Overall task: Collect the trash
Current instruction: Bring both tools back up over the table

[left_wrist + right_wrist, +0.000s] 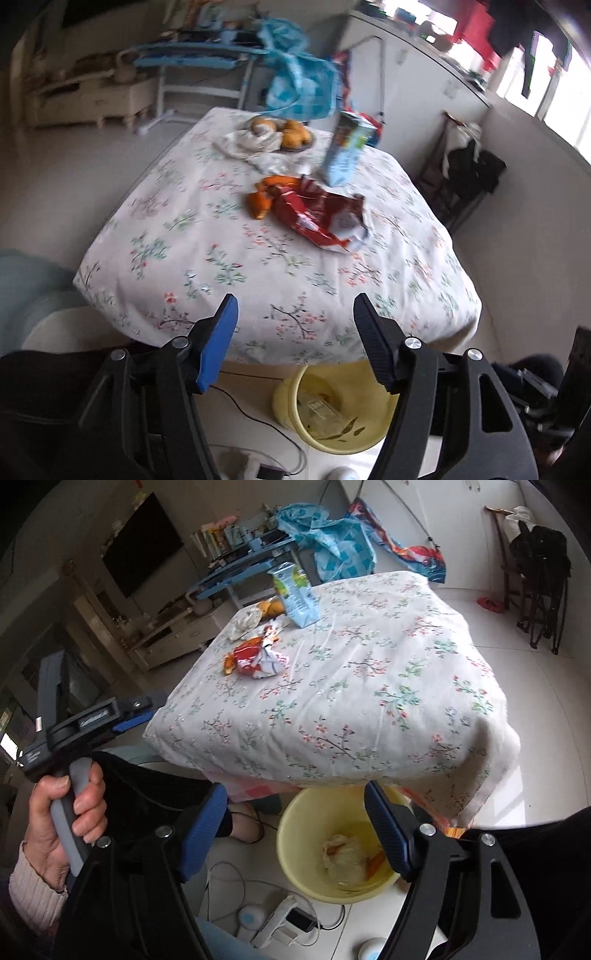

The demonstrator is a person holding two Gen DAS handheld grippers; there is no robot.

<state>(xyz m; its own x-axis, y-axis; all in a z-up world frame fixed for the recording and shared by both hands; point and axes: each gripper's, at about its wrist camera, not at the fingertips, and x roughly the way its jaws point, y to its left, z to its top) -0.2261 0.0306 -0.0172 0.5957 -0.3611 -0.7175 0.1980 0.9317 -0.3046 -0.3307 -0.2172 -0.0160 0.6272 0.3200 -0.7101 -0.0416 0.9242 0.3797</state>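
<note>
Left wrist view looks down over a table draped in a soft white cotton cloth printed with small green and pink floral sprigs (229, 236), its edges falling in loose rounded folds. Near the middle of the cloth lies a crumpled red and white foil snack wrapper (317, 218), glossy and creased, touching curled pieces of orange peel (264, 197) on its left. Just beyond it stands an upright pale blue cardboard drink carton (345, 151), rectangular, with a folded top. At the far edge a small dark plate (295, 146) carries rounded golden buns, with a rumpled white plastic bag (255, 142) beside it on the left. A crinkled blue patterned plastic bag (295, 81) sits behind the table.

On the floor below the near edge of the table stands a round pale yellow plastic bin (291, 391); in this view it holds a clear ribbed plastic container (323, 415) and some dark scraps. The left gripper (295, 325), one pad smooth blue, the other ribbed black, hangs above the bin with its jaws fairly wide and nothing between them.

Right wrist view shows the same yellow bin (295, 834) holding a wrinkled cream paper wad (343, 858) and an orange scrap. The right gripper (295, 816) is spread wide and empty over it. At the left a hand (62, 819) in a knitted cream cuff grips the other tool's grey handle. White cables and a power strip (277, 923) lie on the tiled floor
</note>
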